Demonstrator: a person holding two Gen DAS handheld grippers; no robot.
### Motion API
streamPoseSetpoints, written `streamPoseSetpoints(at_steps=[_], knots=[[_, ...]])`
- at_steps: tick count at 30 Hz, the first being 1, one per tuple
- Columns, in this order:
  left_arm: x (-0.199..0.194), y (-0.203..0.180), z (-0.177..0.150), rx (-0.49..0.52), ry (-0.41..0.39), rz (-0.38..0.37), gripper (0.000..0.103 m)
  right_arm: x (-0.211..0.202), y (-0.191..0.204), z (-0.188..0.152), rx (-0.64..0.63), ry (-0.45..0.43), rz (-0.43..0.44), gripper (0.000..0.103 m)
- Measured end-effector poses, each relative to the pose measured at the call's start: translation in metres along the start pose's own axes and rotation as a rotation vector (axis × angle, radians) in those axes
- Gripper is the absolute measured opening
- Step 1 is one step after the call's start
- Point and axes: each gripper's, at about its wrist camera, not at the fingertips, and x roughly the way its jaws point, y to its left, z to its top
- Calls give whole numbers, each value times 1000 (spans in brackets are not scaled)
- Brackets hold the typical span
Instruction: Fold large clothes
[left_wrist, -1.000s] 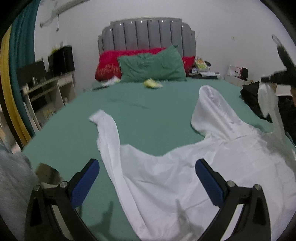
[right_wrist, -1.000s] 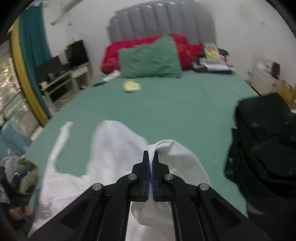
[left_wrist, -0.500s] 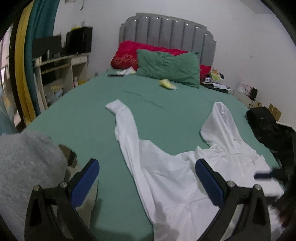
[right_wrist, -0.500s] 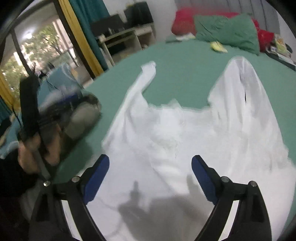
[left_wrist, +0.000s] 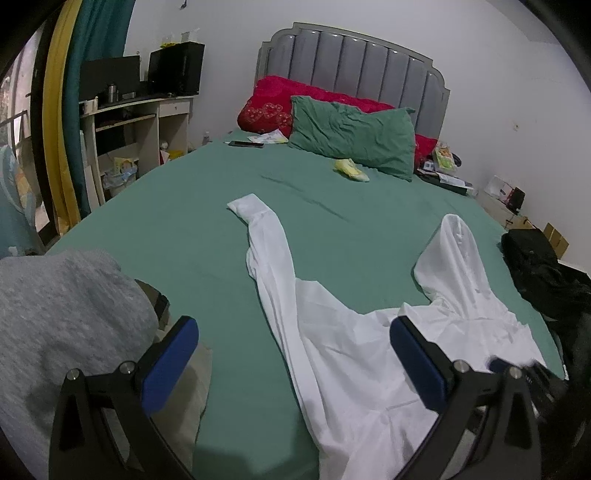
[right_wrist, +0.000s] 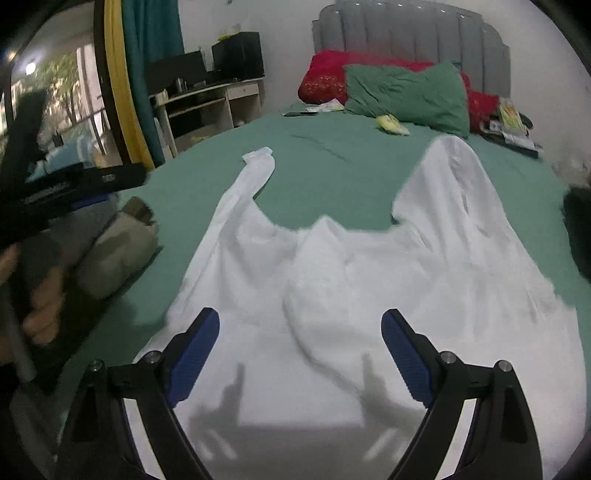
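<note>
The white shirt (right_wrist: 332, 280) lies spread on the bed (left_wrist: 207, 221), sleeves toward the green pillow (left_wrist: 351, 136), bare sheet between. Both the left gripper (left_wrist: 293, 365) and right gripper (right_wrist: 301, 350) hover over it, jaws apart, holding nothing.

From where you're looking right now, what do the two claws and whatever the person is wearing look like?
Both claws are alike: black angular frames with silver screw heads and two fingers faced with blue ribbed pads. That goes for the left claw and the right claw. In the right wrist view the left tool has a long black body with faint lettering. A grey fleecy sleeve shows in the left wrist view.
</note>
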Motion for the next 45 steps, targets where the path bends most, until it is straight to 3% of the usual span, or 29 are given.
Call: streamPoseSetpoints(at_steps=[1, 3, 4, 5, 7, 10, 13, 15, 16, 17, 18, 19, 21, 23, 26, 28, 29, 30, 31, 32, 33, 37, 40, 45], knots=[[0, 1, 1, -1, 2, -1, 103, 17, -4, 6, -6, 17, 12, 84], [0, 1, 1, -2, 0, -1, 103, 48, -16, 12, -5, 83, 95, 43], [1, 1, 1, -1, -1, 0, 103, 66, -27, 11, 19, 145, 111, 4], [1, 1, 2, -4, 1, 1, 103, 71, -35, 13, 37, 158, 136, 6], [0, 3, 4, -15, 1, -6, 103, 58, -46, 22, 55, 107, 265, 6], [-6, 7, 7, -34, -28, -6, 103, 21, -56, 42, 63, 10, 559, 6], [-16, 8, 7, -57, -75, 6, 103, 12, -65, 60, 64, 30, 784, 6], [-17, 3, 6, -48, -83, 12, 103, 25, -71, 66, 70, 80, 850, 10], [-14, 0, 6, -41, -74, 7, 103, 37, -74, 68, 66, 115, 779, 26], [-9, -4, 5, -30, -57, -1, 103, 49, -79, 68, 72, 158, 644, 72], [-5, -9, 3, -22, -41, -4, 103, 57, -84, 68, 90, 189, 546, 92], [3, -14, 0, -11, -10, -13, 103, 56, -94, 66, 105, 193, 491, 98], [19, -24, -5, 19, 53, -37, 103, 35, -116, 60, 120, 137, 439, 98], [33, -36, -12, 52, 96, -59, 103, 8, -142, 52, 124, 96, 313, 98], [48, -52, -22, 96, 106, -80, 103, -33, -190, 26, 94, 85, -2, 98], [55, -60, -25, 112, 129, -91, 103, -43, -231, 0, 115, 163, -185, 98], [60, -63, -27, 107, 145, -104, 103, -44, -246, -10, 137, 192, -229, 97], [61, -64, -28, 98, 155, -105, 103, -45, -262, -21, 170, 215, -253, 96], [63, -65, -28, 85, 165, -106, 103, -42, -280, -36, 222, 250, -241, 87], [63, -64, -28, 73, 169, -113, 103, -38, -290, -44, 261, 273, -217, 62], [63, -64, -28, 72, 164, -118, 103, -33, -297, -51, 291, 296, -191, 44], [64, -59, -31, 94, 149, -68, 103, -36, -303, -51, 272, 249, -157, 3], [67, -53, -28, 86, 146, -46, 103, -35, -313, -49, 287, 230, -184, 2], [62, -44, -21, 120, 113, 31, 103, -45, -350, -51, 368, 202, -309, 1]])
